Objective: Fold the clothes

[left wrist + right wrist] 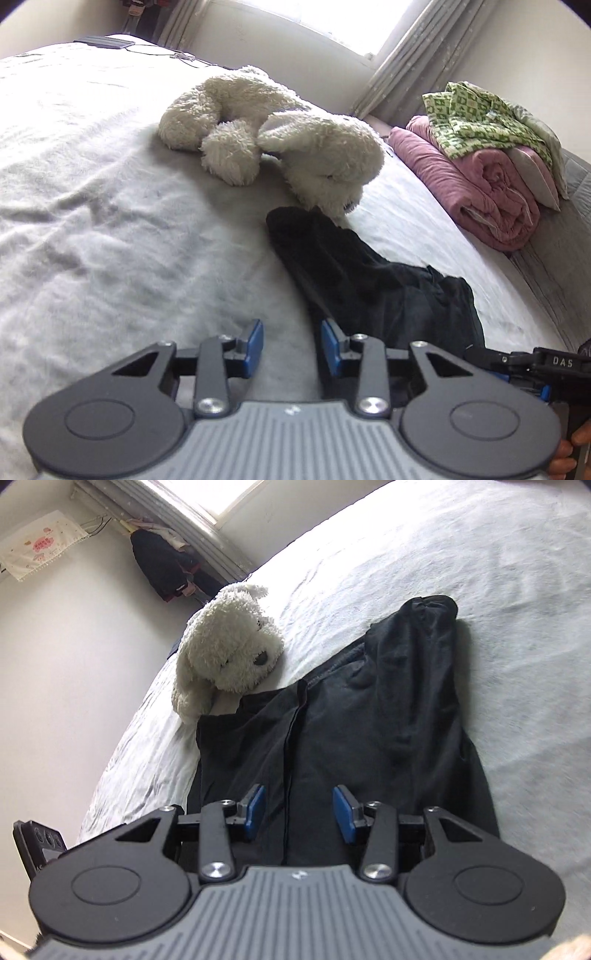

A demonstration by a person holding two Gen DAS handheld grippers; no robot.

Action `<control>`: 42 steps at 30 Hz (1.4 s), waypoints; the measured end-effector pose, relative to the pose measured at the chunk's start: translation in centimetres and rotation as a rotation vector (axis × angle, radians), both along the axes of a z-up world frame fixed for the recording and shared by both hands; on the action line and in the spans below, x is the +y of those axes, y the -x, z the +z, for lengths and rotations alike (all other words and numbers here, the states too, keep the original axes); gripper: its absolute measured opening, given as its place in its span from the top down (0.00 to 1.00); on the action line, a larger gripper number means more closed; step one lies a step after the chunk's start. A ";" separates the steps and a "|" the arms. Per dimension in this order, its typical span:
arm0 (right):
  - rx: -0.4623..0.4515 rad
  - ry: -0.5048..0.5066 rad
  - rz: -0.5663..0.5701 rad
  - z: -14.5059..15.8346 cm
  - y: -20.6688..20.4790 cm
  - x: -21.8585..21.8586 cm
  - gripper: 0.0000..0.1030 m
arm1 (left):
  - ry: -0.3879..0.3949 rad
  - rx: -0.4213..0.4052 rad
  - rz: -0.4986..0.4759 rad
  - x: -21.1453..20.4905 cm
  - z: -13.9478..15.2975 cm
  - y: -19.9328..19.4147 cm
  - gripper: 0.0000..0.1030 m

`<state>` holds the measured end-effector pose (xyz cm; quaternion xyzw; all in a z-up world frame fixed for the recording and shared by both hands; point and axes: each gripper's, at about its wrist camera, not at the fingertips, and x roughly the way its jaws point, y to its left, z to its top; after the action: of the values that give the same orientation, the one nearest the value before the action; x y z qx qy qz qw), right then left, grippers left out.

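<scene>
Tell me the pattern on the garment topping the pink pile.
Green-and-cream checked print garment; left wrist view shows it best.

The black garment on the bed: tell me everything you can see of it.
The black garment is soft, matte, wrinkled cloth, lying mostly flat on the white bedsheet. A seam runs along its middle; the far end is bunched. Its far corner touches the white plush dog. Neither claw grips it.
</scene>
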<state>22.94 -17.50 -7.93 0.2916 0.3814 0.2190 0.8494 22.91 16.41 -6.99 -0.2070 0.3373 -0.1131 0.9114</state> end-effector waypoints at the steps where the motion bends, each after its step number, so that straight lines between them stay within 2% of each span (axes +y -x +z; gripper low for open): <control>1: -0.013 -0.021 -0.012 -0.3 -0.9 0.3 0.56 | 0.018 -0.009 0.016 0.2 -0.2 -0.7 0.71; 5: -0.048 -0.040 -0.032 -0.8 -2.1 1.1 0.60 | 0.060 -0.041 0.057 0.5 -0.7 -2.8 0.75; 10: -0.093 -0.063 -0.056 -1.4 -3.6 2.0 0.66 | 0.103 -0.086 0.108 0.3 -1.0 -4.3 0.75; 12: -0.110 -0.072 -0.066 -1.6 -4.2 2.4 0.75 | 0.158 -0.103 0.144 0.7 -1.5 -4.3 0.75; 13: -0.119 -0.076 -0.070 -1.8 -4.5 2.6 0.87 | 0.186 -0.111 0.161 0.9 -1.8 -4.2 0.76; 15: -0.134 -0.076 -0.079 -1.7 -4.7 2.8 0.94 | 0.210 -0.136 0.175 1.1 -2.0 -3.9 0.77; 19: -0.157 -0.055 -0.094 -0.9 -4.4 2.7 0.95 | 0.217 -0.210 0.172 1.2 -1.5 -3.0 0.80; 24: -0.186 -0.030 -0.113 0.0 -4.1 2.6 0.95 | 0.223 -0.252 0.176 1.2 -0.8 -3.6 0.84; 29: -0.214 -0.004 -0.132 1.0 -3.7 2.4 0.95 | 0.202 -0.221 0.178 1.0 -1.0 -4.1 0.87; 30: -0.220 0.001 -0.136 1.2 -3.7 2.4 0.85 | 0.196 -0.219 0.179 0.9 -1.0 -4.1 0.87; 33: -0.206 0.049 -0.122 0.6 -3.8 3.0 0.85 | 0.168 -0.186 0.184 0.6 -1.1 -4.5 0.87; 34: -0.201 0.065 -0.117 0.4 -3.9 3.2 0.72 | 0.158 -0.169 0.184 0.4 -1.1 -4.6 0.87; 35: -0.196 0.081 -0.112 0.2 -4.0 3.4 0.48 | 0.149 -0.158 0.182 0.3 -1.1 -4.8 0.87; 36: -0.205 0.120 -0.118 0.1 -3.9 3.7 0.45 | 0.140 -0.149 0.179 0.2 -1.1 -4.9 0.87; 39: -0.208 0.163 -0.092 -0.5 -4.1 4.4 0.48 | 0.118 -0.133 0.167 -0.2 -0.9 -5.1 0.87; 41: -0.204 0.148 -0.074 -0.8 -4.2 4.6 0.65 | 0.109 -0.139 0.153 -0.5 -0.8 -5.2 0.87; 42: -0.203 0.137 -0.062 -1.0 -4.2 4.6 0.66 | 0.102 -0.140 0.148 -0.7 -0.7 -5.2 0.87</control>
<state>27.17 -12.85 -8.94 0.2208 0.2983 0.1947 0.9079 28.14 15.74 -7.68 -0.2690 0.2506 -0.0766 0.9268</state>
